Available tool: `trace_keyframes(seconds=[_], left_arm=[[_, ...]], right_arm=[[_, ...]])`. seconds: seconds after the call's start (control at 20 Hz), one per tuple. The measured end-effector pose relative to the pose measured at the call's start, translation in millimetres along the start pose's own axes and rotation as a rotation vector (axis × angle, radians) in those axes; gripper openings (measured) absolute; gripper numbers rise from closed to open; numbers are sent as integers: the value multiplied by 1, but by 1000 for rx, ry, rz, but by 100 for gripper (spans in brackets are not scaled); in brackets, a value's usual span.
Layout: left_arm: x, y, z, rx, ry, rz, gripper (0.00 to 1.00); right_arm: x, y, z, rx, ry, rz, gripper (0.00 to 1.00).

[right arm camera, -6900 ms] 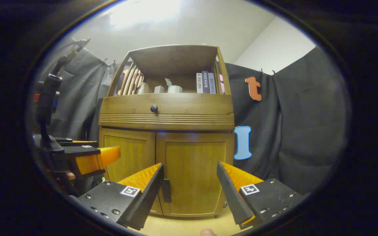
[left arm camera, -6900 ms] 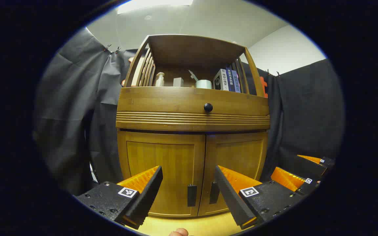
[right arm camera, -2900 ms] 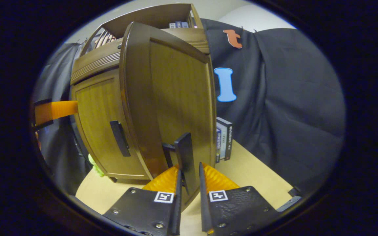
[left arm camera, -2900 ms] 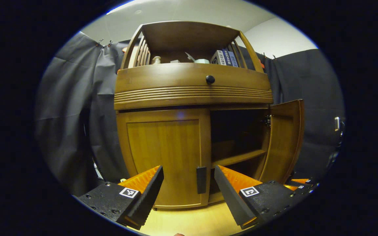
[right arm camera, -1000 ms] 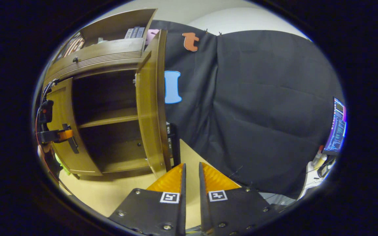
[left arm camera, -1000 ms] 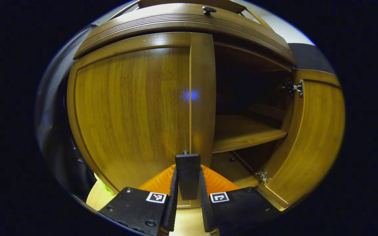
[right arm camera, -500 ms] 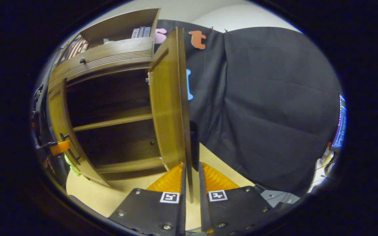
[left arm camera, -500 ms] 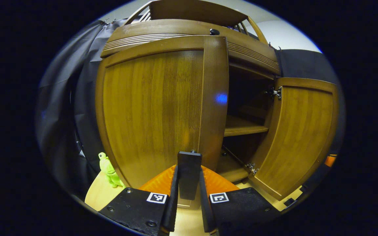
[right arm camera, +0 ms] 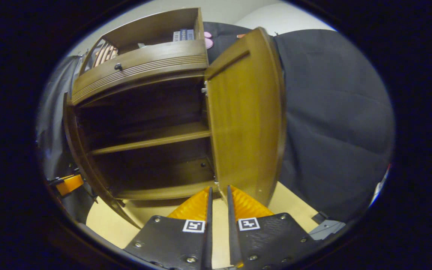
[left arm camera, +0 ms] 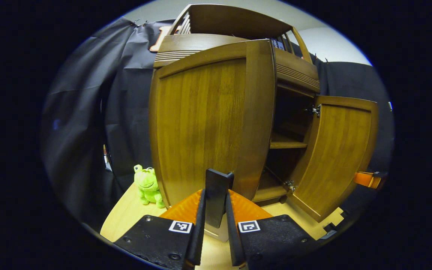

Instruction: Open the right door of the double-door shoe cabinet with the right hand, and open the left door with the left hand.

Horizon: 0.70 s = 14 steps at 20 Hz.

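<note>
1. Both doors of the shoe cabinet (right arm camera: 141, 71) stand swung out from it on the pale wooden surface (left arm camera: 126, 213).
2. Left gripper view: the left tongs (left arm camera: 215, 210) are clenched on the dark handle (left arm camera: 216, 195) of the left door (left arm camera: 204, 123), whose outer face fills the middle of the view.
3. That view also shows a green plush frog (left arm camera: 147, 185) on the surface just left of the cabinet, and the right door (left arm camera: 338, 157) with its hinges on the cabinet's right.
4. Right gripper view: the right tongs (right arm camera: 218, 210) are nearly closed with nothing between the fingers, just in front of the right door's (right arm camera: 244, 123) lower edge.
5. That view looks into the cabinet: an inner shelf (right arm camera: 152, 138), the drawer knob (right arm camera: 118, 66) above, books (right arm camera: 183, 35) on the top shelf, and the left door (right arm camera: 79, 157) edge-on at the cabinet's left.
6. Compared with half a second ago, the left door has swung farther from the cabinet, uncovering more of the frog.
7. In that time the right tongs have turned toward the cabinet's inside; the right door's handle, then between their fingers, is no longer there.
</note>
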State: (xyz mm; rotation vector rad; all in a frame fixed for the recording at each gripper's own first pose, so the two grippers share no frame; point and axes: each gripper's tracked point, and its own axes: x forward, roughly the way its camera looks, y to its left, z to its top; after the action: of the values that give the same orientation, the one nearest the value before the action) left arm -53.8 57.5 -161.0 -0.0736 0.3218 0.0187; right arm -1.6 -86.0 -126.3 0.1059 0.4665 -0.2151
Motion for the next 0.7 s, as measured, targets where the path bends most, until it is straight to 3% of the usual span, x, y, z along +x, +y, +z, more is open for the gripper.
trace_keyframes(seconds=[0.7], left_arm=[[-49, 58, -2, 13, -19, 108, 30]], right_arm=[[30, 100, -18, -34, 61, 235, 18]])
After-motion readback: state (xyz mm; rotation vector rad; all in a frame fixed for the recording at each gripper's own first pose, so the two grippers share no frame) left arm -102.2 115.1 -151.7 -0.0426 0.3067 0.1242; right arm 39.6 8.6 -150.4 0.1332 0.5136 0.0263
